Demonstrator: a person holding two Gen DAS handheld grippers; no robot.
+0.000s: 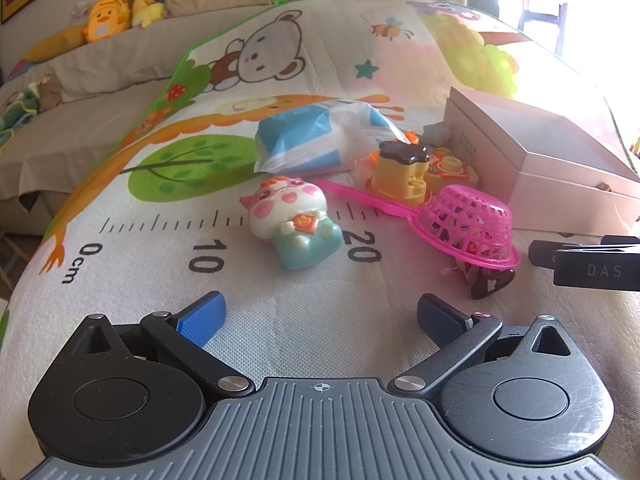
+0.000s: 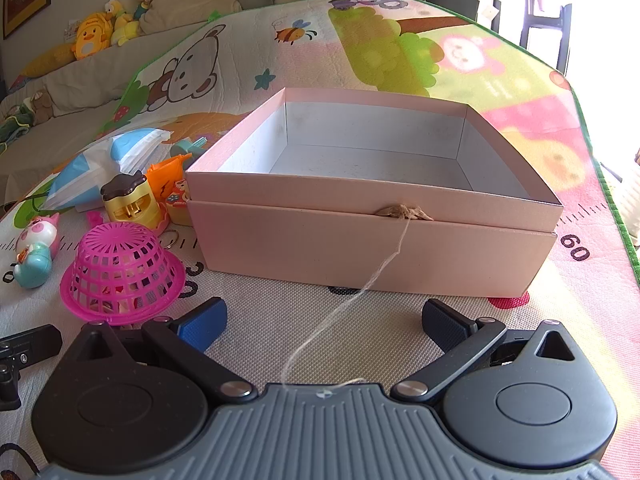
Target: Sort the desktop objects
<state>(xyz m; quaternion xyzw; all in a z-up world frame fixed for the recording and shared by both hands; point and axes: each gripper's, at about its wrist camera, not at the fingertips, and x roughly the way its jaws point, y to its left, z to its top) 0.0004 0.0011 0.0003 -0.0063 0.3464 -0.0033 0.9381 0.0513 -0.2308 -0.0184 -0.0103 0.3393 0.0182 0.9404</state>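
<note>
Left tool [image 1: 322, 316] hovers wide open over the play mat [image 1: 280, 320], gripping nothing. Just ahead lies the pig toy [image 1: 294, 224], with the pink strainer [image 1: 474, 226] upturned to its right. Right tool [image 2: 324, 320], wide open and empty too, faces the pink box [image 2: 376, 248], thread [image 2: 352, 300] trailing toward it.

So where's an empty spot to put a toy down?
Inside the pink box, nothing lies in it. Also the bare mat between the left gripper and the piggy toy. It is crowded around the pink strainer, yellow toy and tissue pack.
</note>
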